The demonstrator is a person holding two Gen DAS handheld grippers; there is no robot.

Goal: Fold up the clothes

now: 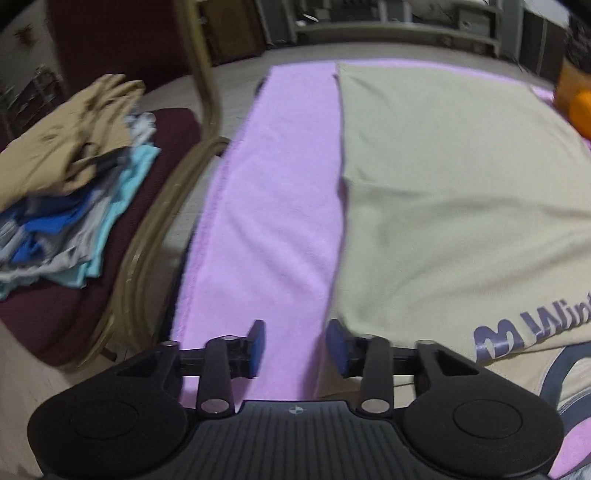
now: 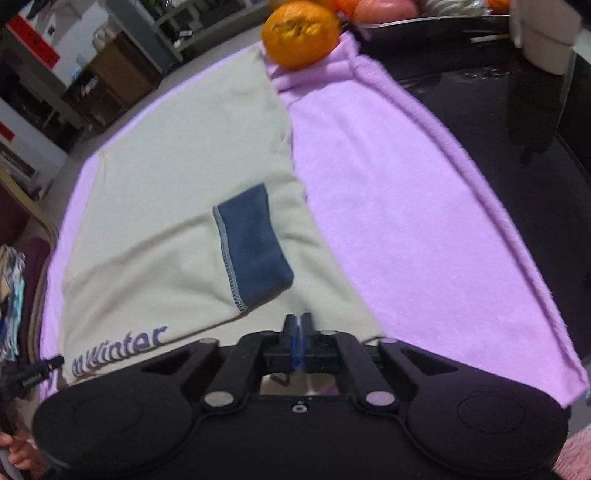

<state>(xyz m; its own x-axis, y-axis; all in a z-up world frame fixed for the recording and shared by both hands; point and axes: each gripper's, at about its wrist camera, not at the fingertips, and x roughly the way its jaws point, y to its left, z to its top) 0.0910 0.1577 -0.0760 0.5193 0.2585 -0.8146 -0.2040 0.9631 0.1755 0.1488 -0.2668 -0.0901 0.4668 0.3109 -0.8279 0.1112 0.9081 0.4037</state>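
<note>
The shirt [image 2: 177,192] lies flat on a purple towel [image 2: 406,206] covering the surface, one navy-cuffed sleeve [image 2: 255,251] folded across it (printed lettering near the collar end). The right hand-held gripper [image 2: 297,325] is clenched at the shirt's near edge; whether it pinches fabric is unclear. The left hand-held gripper [image 1: 295,345] is released above the towel beside the shirt. An orange [image 2: 300,33] sits at the towel's far corner.

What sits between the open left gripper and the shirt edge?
Nothing visible. The left gripper hangs open over bare pink towel, with the beige shirt edge just beside its right finger. The chair and its clothes pile lie off to the other side.
</note>
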